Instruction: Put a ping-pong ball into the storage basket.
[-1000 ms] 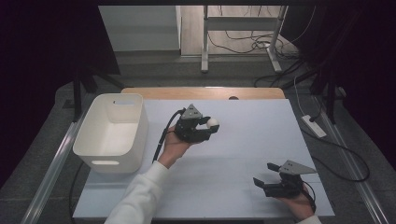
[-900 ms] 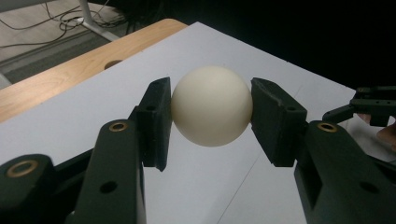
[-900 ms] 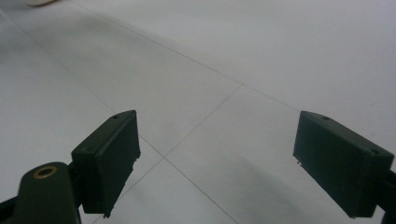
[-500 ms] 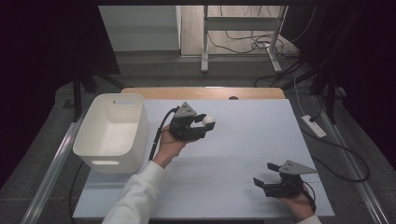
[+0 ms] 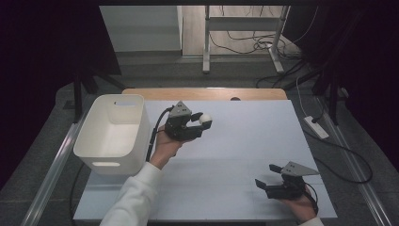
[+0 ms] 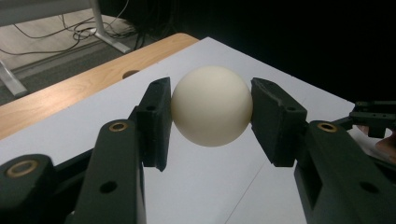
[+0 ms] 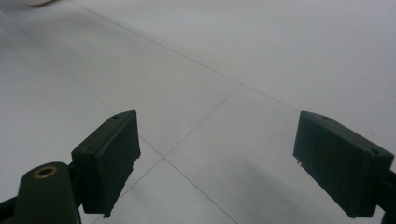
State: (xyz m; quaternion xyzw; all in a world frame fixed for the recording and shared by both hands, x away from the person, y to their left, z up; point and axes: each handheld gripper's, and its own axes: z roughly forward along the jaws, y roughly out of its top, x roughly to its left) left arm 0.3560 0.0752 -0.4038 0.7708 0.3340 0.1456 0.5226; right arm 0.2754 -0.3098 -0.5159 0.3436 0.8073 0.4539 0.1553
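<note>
From my remote station I record the following. The left gripper is held above the white table, just right of the white bin, with its jaws pointing toward the right side of the table. Its jaws are clamped on a white ball. In the left gripper view the ball sits squarely between the two black pads, each pad pressed against one side of it, and it is lifted clear of the table surface. I see no contact between the ball and the bin.

The bin stands at the left edge of the table, upright, its opening facing up. From the high view I cannot see any contents in it.

The right gripper rests low at the near right corner of the table, well apart from the left gripper and the ball. Its jaws stand wide apart. In the right gripper view the two pads frame bare white table, with nothing between them.

A wooden strip runs along the far edge of the table. Beyond it, cables lie on the floor near a metal frame. A white power strip lies on the floor beside the table's right edge.
</note>
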